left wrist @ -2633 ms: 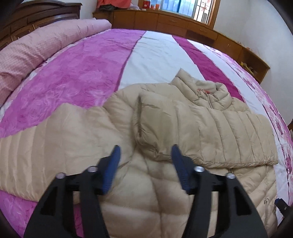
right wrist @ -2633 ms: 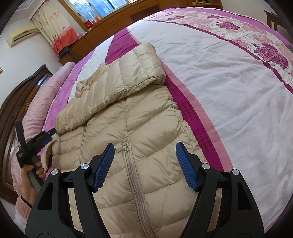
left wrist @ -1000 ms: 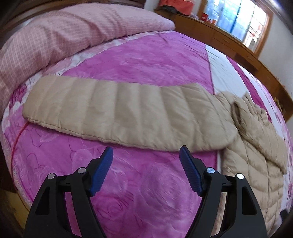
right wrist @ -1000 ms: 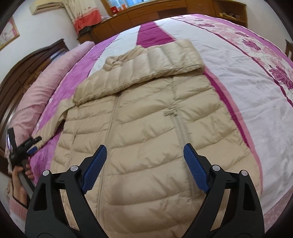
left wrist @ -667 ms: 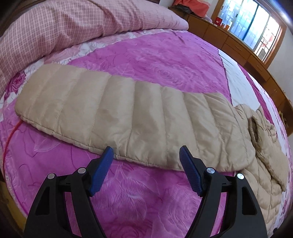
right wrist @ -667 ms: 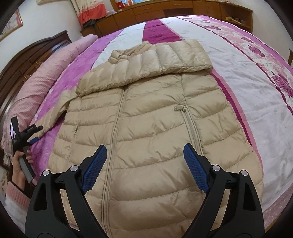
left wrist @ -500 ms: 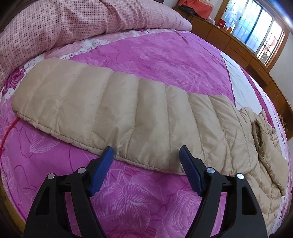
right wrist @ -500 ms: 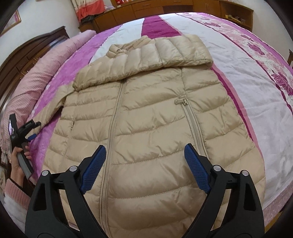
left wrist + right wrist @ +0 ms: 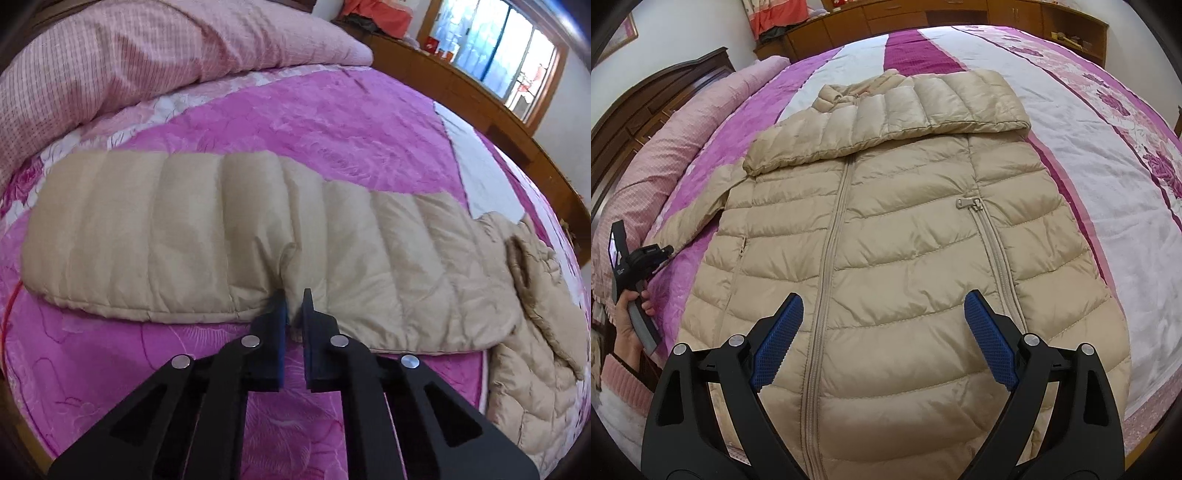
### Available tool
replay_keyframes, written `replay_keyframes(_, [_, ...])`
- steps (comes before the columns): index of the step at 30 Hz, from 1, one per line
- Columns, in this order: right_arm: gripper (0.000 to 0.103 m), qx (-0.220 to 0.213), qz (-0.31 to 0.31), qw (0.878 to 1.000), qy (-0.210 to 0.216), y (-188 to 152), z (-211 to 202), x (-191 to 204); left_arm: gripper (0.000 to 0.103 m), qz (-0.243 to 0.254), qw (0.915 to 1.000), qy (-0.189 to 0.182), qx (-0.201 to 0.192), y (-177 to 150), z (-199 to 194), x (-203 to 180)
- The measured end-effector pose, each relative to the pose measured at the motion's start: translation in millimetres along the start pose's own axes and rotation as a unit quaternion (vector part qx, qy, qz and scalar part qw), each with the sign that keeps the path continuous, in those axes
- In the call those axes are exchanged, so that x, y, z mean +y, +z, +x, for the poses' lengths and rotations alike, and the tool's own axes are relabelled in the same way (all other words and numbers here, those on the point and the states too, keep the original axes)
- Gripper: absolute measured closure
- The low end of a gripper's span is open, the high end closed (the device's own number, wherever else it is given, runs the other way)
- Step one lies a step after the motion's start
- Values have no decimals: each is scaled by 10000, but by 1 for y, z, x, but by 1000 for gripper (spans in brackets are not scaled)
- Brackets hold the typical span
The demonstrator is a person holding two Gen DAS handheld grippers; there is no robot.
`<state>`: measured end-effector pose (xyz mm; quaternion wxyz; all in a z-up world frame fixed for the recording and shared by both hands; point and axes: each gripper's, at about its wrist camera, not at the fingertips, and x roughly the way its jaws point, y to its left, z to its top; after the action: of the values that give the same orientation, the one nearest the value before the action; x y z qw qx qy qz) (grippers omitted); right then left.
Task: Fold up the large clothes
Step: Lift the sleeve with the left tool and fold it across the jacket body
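Observation:
A beige quilted puffer jacket (image 9: 897, 243) lies front up on the bed, zipped. One sleeve (image 9: 886, 118) is folded across its chest. The other sleeve (image 9: 207, 236) stretches out flat over the pink bedspread in the left wrist view. My left gripper (image 9: 293, 304) is shut on the near edge of that sleeve, about halfway along it. The left gripper also shows in the right wrist view (image 9: 661, 254), at the sleeve's edge. My right gripper (image 9: 882, 317) is open and empty above the jacket's lower front, near the hem.
A rolled pink checked quilt (image 9: 147, 55) lies along the head of the bed. A dark wooden headboard (image 9: 657, 99) stands behind it. Wooden cabinets (image 9: 923, 18) and a window (image 9: 498, 55) line the far wall. The bedspread (image 9: 1108, 155) is pink, white and flowered.
My left gripper swung from the jacket's body to the outstretched sleeve, moved in to its near edge and closed on it. My right gripper drew back toward the hem and stays open.

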<state>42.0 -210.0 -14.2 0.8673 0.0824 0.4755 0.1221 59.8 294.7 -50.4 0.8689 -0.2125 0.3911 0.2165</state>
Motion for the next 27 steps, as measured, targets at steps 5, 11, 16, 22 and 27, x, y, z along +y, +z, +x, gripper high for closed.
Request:
replay_keyframes(5, [15, -30, 2, 10000, 30, 0, -2, 0, 97, 432, 9984, -66, -365, 2, -30, -18])
replay_keyframes(11, [15, -79, 47, 9999, 64, 1, -5, -3, 97, 840, 9912, -373, -952, 13, -81, -50])
replay_keyframes(16, [15, -141, 94, 9998, 100, 2, -9, -7, 97, 1128, 9819, -708, -1346, 23, -117, -86])
replay_keyframes(22, [15, -222, 219, 9995, 100, 3, -15, -16, 97, 1415, 9699, -1205, -1576, 26, -145, -134])
replay_keyframes(27, [15, -253, 382, 9989, 103, 3, -16, -28, 97, 1662, 9593, -1669, -1559, 18, -156, -179])
